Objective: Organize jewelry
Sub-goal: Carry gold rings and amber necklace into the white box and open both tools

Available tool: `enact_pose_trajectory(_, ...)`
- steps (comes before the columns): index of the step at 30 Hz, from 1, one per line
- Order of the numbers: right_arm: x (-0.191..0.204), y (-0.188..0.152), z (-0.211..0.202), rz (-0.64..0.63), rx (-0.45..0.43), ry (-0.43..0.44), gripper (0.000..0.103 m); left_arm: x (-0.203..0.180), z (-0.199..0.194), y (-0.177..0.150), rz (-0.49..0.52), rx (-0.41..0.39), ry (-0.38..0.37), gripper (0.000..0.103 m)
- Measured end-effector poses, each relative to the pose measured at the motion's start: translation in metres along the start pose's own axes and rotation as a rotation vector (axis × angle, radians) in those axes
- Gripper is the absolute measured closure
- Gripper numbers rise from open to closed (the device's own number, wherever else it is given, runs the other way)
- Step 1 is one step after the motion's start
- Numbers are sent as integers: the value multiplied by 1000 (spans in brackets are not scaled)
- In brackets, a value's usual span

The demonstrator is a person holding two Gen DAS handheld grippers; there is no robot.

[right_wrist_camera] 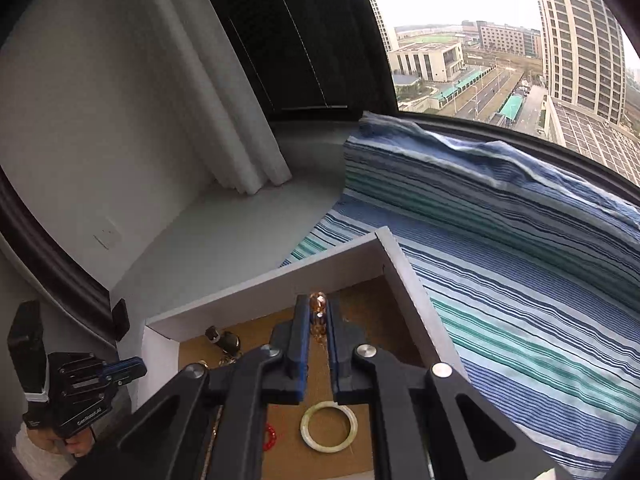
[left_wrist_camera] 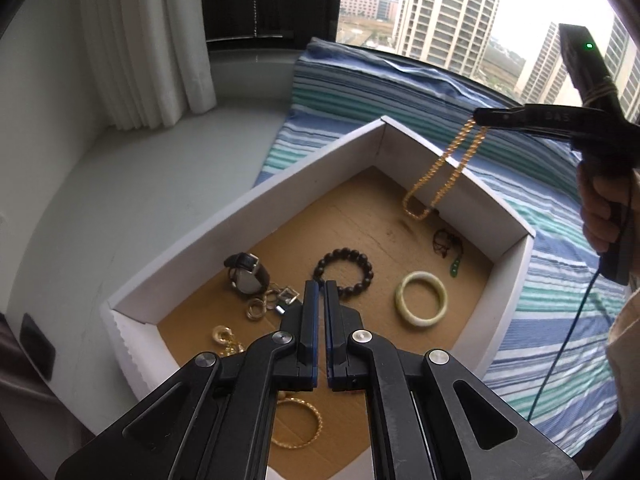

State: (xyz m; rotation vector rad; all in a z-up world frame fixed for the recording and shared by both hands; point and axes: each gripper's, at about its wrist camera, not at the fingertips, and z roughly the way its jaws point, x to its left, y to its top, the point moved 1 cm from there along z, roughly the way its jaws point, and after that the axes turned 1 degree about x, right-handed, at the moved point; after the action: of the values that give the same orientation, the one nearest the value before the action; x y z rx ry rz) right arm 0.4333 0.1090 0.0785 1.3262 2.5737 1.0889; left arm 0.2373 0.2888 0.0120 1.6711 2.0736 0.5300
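A white box [left_wrist_camera: 320, 168] with a brown cardboard floor holds the jewelry: a watch [left_wrist_camera: 246, 274], a dark bead bracelet [left_wrist_camera: 344, 268], a pale jade bangle [left_wrist_camera: 421, 299], small rings [left_wrist_camera: 258, 307], a green pendant on a dark cord [left_wrist_camera: 450, 246] and a twisted gold bangle [left_wrist_camera: 298, 426]. My left gripper [left_wrist_camera: 320, 284] is shut with nothing in it, above the box's near side. My right gripper [left_wrist_camera: 480, 116] is shut on a gold chain necklace [left_wrist_camera: 444, 168], which hangs over the box's far right corner. In the right wrist view the chain [right_wrist_camera: 319, 304] sits pinched at the right gripper [right_wrist_camera: 318, 302], with the jade bangle [right_wrist_camera: 329, 426] below and the left gripper [right_wrist_camera: 138, 364] at lower left.
The box rests on a blue and green striped cloth [left_wrist_camera: 560, 240] along a window. A grey sill [left_wrist_camera: 120, 200] and white curtain [left_wrist_camera: 140, 40] lie to the left. A person's hand [left_wrist_camera: 600, 208] and a cable [left_wrist_camera: 568, 340] are at the right. A small red item [right_wrist_camera: 271, 436] lies in the box.
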Motion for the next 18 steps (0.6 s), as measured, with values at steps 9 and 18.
enact_pose_trajectory(9, -5, -3, 59, 24, 101, -67, 44, -6, 21, -6, -54, -6, 70, 21)
enact_pose_trajectory(18, 13, -37, 12, -83, 39, -106, 22, -40, -20, -28, -98, -173, 263, 2)
